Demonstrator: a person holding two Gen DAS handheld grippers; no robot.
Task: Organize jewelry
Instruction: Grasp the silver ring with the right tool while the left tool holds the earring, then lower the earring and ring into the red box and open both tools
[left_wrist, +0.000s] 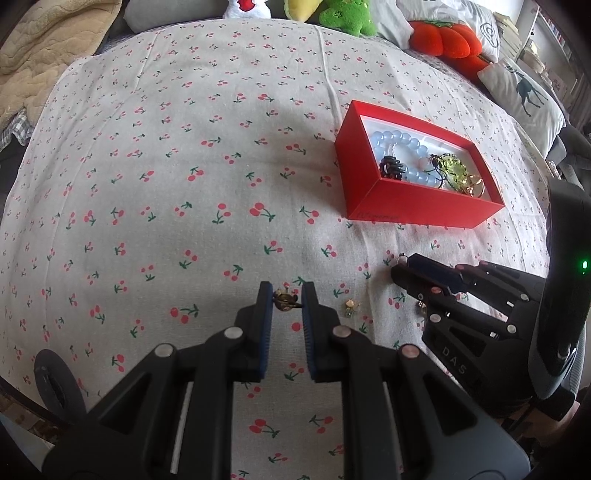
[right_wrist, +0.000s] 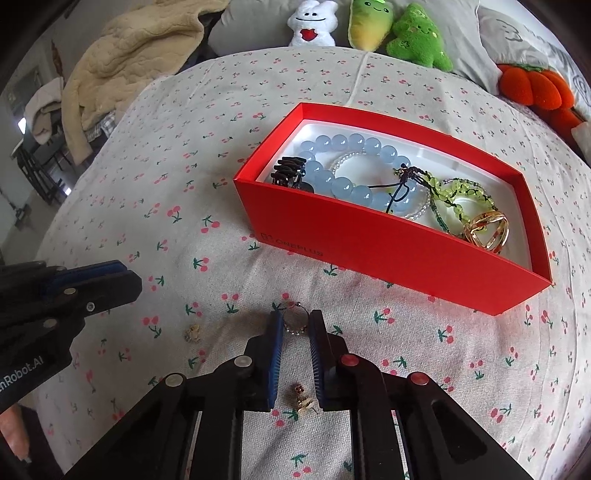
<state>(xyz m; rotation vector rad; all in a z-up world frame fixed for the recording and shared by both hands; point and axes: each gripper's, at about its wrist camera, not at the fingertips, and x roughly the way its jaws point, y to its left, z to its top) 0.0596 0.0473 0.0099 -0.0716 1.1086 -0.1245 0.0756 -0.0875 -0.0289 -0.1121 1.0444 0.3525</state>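
Observation:
A red box (left_wrist: 399, 206) (right_wrist: 369, 243) on the cherry-print cloth holds blue bead bracelets (right_wrist: 343, 181), a black clip (right_wrist: 288, 170), green beads (right_wrist: 454, 195) and gold rings (right_wrist: 487, 229). My left gripper (left_wrist: 287, 299) has its jaws on both sides of a small dark gold earring (left_wrist: 283, 298); whether they grip it is unclear. My right gripper (right_wrist: 296, 325) has a beaded hoop earring (right_wrist: 295, 325) between its tips, touching them, on the cloth. A small gold piece (left_wrist: 350, 305) (right_wrist: 192, 332) lies between the grippers. A red-and-gold earring (right_wrist: 303, 400) lies between the right fingers.
Plush toys (right_wrist: 417, 37) and an orange plush (right_wrist: 532, 85) line the far edge of the bed. A beige blanket (right_wrist: 129, 62) is at the far left. Pillows (left_wrist: 524, 96) are at the right. The right gripper shows in the left wrist view (left_wrist: 400, 264).

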